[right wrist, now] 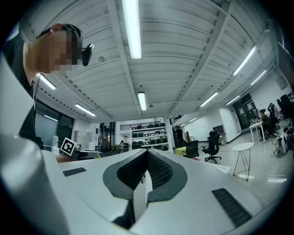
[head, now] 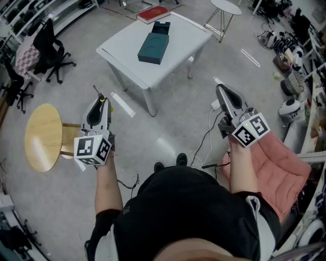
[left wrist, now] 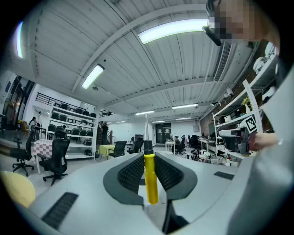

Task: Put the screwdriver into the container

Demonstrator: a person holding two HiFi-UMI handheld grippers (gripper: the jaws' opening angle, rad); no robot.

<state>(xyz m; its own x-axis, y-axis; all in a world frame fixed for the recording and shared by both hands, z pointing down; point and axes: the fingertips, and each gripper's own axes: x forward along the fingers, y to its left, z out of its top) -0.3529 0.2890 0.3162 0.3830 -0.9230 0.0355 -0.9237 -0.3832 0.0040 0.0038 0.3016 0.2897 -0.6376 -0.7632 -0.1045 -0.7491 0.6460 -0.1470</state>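
Note:
My left gripper (head: 98, 97) is shut on a yellow-handled screwdriver (left wrist: 150, 176); the handle sits upright between the jaws and the thin shaft (head: 95, 89) sticks out past the tips. In the left gripper view the gripper (left wrist: 146, 153) points up and across the room. My right gripper (head: 220, 89) is shut with nothing between its jaws, and in its own view it (right wrist: 147, 153) also points up and across the room. A dark teal container (head: 154, 47) with its lid open lies on the white table (head: 127, 43), well ahead of both grippers.
A red book (head: 153, 13) lies at the table's far edge. A round wooden stool (head: 43, 136) stands left of the left gripper, black office chairs (head: 50, 48) further left. A pink cushioned seat (head: 277, 171) is at the right. Cables (head: 204, 148) trail on the floor.

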